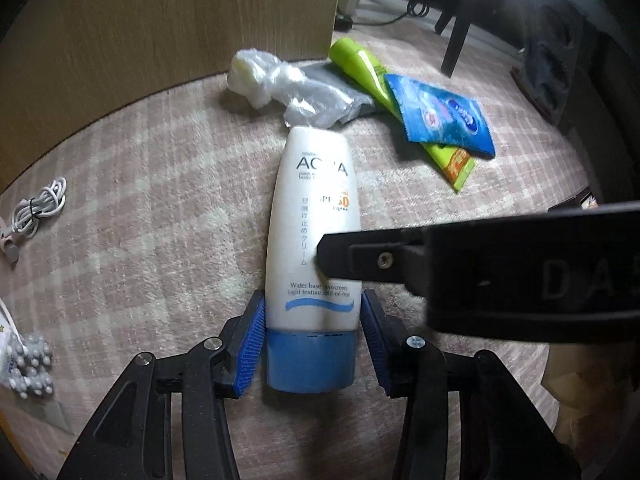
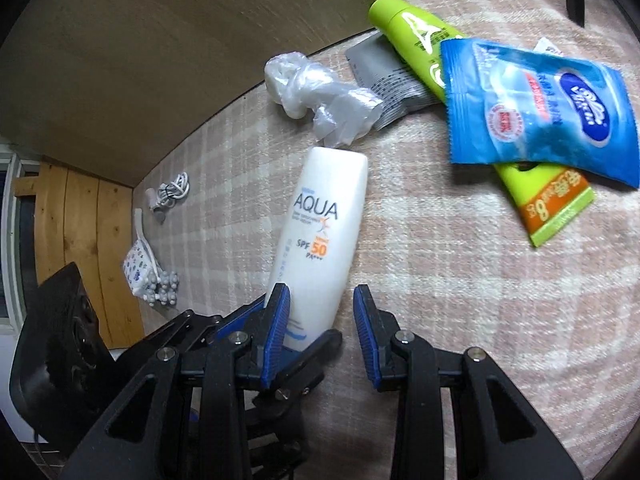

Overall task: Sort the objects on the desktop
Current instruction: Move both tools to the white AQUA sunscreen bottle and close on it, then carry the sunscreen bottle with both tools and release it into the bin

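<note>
Left gripper: blue pads flank the blue cap of the sunscreen tube, small gaps visible on both sides; jaws stand apart, nothing clamped. Right gripper: wide apart and holding nothing, one finger over the tube's body. The tube lies on the checked cloth, its far end near a crumpled plastic bag. Judged step: acquiring the tube. Next requires closing squarely on the cap before lifting.
</note>
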### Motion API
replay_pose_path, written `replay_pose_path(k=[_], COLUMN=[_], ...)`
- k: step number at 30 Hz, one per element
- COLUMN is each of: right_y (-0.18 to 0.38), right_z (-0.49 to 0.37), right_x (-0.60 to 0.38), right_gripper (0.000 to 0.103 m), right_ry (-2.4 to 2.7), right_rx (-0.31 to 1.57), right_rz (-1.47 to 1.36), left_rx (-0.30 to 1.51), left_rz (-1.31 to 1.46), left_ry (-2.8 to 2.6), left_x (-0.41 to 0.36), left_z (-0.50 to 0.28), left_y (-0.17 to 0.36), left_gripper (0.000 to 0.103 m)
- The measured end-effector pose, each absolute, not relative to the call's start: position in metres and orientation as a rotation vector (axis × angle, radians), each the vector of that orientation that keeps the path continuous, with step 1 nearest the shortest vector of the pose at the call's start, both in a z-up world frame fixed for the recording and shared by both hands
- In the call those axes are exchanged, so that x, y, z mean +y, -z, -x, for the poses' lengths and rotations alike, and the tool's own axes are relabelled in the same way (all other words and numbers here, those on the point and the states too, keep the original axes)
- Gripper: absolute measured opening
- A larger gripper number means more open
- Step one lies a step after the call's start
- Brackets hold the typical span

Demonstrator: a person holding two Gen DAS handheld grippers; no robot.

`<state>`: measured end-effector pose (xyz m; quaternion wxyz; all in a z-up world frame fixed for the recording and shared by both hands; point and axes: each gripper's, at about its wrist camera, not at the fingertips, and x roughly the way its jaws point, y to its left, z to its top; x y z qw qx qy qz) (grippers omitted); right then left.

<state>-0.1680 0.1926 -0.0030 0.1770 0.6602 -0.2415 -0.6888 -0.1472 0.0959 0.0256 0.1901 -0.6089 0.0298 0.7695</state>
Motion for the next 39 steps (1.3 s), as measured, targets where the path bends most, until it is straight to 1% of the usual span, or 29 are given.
replay_pose_path(k=[2,4,6,11,18,31,39], right_y=[0.006,0.009,0.013,0.008,-0.006,-0.054,-0.085], right_z=[0.168,0.169,0.168,0.160,0.140,0.073,0.014], right_x=[0.192,0.191,0.192,0.192,0.208,0.274,0.345], right_gripper=[0.034,0.040,0.039,0.039,0.039,0.039,0.039], right_ry=[1.931,1.919,1.912,1.932,1.947,2.053,2.181], right_rx=[-0.709,-0.717,-0.746,-0.698,-0.675,-0.711,-0.770], right_rz=[-1.866,-1.869,-1.866,-1.848,-1.805,-1.693,-1.630], left_rx=[0.044,0.020,0.001,-0.058,-0.065,0.020,0.137], left_rz=[1.707,1.706,1.710,1.704,1.666,1.542,1.438], left_ry=[-2.163,-2.168,-2.178,-2.193,-2.225,-2.244,-2.190], left_x=[0.095,0.095,0.096,0.094,0.108,0.167,0.235], left_z=[0.147,0.147,0.147,0.138,0.111,0.048,0.001], left_y=[-0.025,-0.024,-0.024,-0.024,-0.038,-0.090,-0.119], left_gripper=[0.043,0.044,0.044,0.044,0.044,0.044,0.044])
